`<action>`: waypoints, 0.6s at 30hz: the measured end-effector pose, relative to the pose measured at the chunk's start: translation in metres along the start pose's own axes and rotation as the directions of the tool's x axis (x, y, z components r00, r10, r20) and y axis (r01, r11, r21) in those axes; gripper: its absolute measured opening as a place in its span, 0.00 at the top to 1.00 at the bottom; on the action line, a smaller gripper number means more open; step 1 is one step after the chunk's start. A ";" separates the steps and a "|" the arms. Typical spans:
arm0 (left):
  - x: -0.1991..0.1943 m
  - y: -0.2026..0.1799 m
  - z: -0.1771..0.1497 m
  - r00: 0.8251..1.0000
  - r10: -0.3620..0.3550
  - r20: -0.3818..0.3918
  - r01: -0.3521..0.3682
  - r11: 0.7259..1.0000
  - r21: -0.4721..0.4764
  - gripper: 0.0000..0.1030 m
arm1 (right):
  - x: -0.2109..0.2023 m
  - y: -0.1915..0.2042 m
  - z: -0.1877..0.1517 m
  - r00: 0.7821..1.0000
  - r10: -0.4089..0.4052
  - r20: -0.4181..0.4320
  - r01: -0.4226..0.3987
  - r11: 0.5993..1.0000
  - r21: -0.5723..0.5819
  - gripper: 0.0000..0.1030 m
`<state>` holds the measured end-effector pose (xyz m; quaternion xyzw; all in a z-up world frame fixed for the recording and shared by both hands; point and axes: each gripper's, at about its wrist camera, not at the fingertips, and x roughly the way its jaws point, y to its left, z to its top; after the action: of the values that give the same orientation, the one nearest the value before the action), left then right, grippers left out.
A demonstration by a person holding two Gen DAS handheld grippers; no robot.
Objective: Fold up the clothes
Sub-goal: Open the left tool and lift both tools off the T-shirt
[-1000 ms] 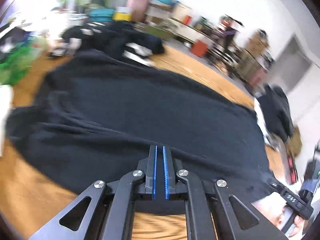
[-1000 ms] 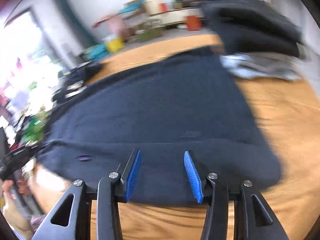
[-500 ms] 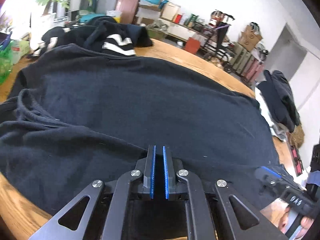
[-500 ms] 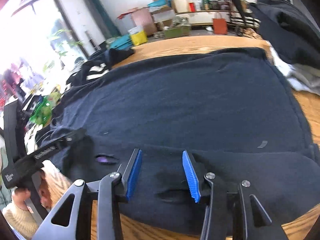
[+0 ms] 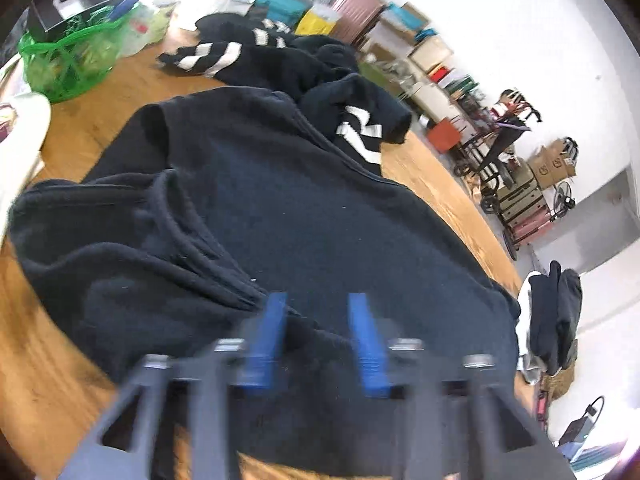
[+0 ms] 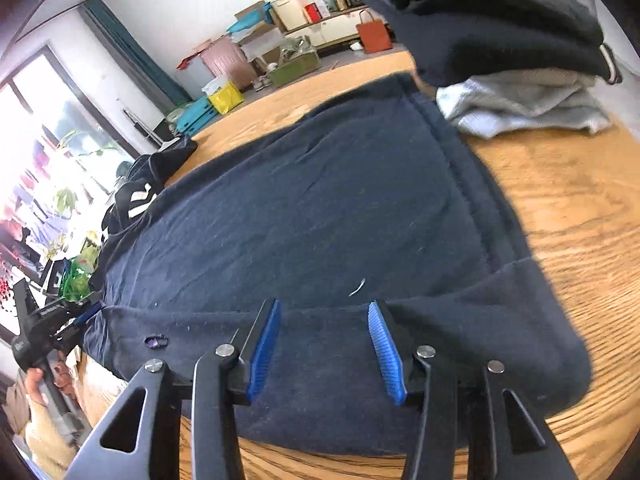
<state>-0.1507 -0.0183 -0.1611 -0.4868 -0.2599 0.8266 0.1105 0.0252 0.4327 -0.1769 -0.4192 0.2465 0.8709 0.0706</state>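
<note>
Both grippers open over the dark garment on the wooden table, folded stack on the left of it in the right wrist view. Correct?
Not quite. In the right wrist view the folded stack sits right of the dark garment. Left gripper, right gripper open, wooden table: correct.

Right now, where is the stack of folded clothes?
In the right wrist view, the folded stack sits on the wooden table, upper right, beside the dark garment.

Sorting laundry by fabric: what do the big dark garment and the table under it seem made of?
The dark navy garment looks like matte knit, likely cotton jersey or fleece: soft folds, lint specks, stitched hem. The table looks like wood or wood veneer, showing oak-like grain with a slight sheen.
</note>
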 end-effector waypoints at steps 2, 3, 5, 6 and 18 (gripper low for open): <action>-0.009 0.007 0.004 0.999 -0.022 -0.028 0.021 0.999 -0.031 0.34 | -0.012 -0.002 0.006 0.999 -0.032 0.022 0.032 0.999 -0.017 0.48; -0.015 0.012 0.005 0.999 -0.017 -0.043 0.015 0.999 -0.043 0.34 | -0.020 -0.006 0.009 0.998 -0.062 0.032 0.063 0.998 -0.024 0.45; -0.026 0.020 0.003 0.999 0.013 -0.047 -0.015 0.999 -0.047 0.34 | -0.030 -0.016 0.004 0.997 -0.066 0.031 0.066 0.998 0.013 0.43; -0.034 0.025 0.000 0.999 0.022 -0.043 -0.024 0.999 -0.047 0.34 | -0.035 -0.022 -0.001 0.998 -0.058 0.028 0.057 0.998 0.041 0.43; -0.056 0.092 -0.061 0.995 -0.054 0.080 0.080 0.921 -0.380 0.34 | -0.081 -0.088 -0.060 0.999 0.052 0.007 -0.051 0.931 0.361 0.46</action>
<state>-0.0639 -0.1002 -0.1927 -0.4615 -0.4364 0.7717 0.0327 0.1473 0.4868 -0.1792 -0.3938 0.4133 0.8117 0.1232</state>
